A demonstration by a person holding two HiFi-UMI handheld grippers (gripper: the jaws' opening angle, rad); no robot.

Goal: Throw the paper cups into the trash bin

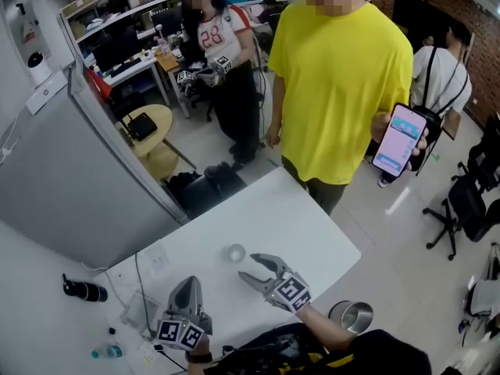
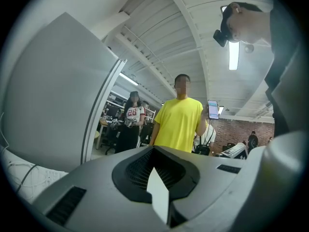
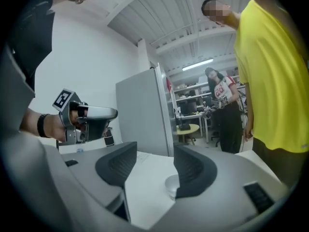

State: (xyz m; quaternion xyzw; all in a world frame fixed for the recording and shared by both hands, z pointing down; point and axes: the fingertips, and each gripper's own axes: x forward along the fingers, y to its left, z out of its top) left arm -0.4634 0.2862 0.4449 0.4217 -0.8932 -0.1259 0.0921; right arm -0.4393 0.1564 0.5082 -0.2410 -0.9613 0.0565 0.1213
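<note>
Right gripper (image 3: pixel 154 150) released, empty; cup (image 3: pixel 170 185) ahead, by its right jaw. Left gripper (image 2: pixel 155 154) clenched. Only the head view shows the bin (image 1: pixel 352 316), behind the right gripper.

cup (image 1: pixel 236 252) on white table (image 1: pixel 293 213)

In the right gripper view the paper cup (image 3: pixel 169 183) shows only its left side; the rest is behind the right tool's (image 3: pixel 155 147) right-hand jaw. In the head view the person's arm (image 1: pixel 322 325) covers the metal bin's (image 1: pixel 355 315) near edge. The print on the phone (image 1: pixel 399 139) is too small to read.
</note>
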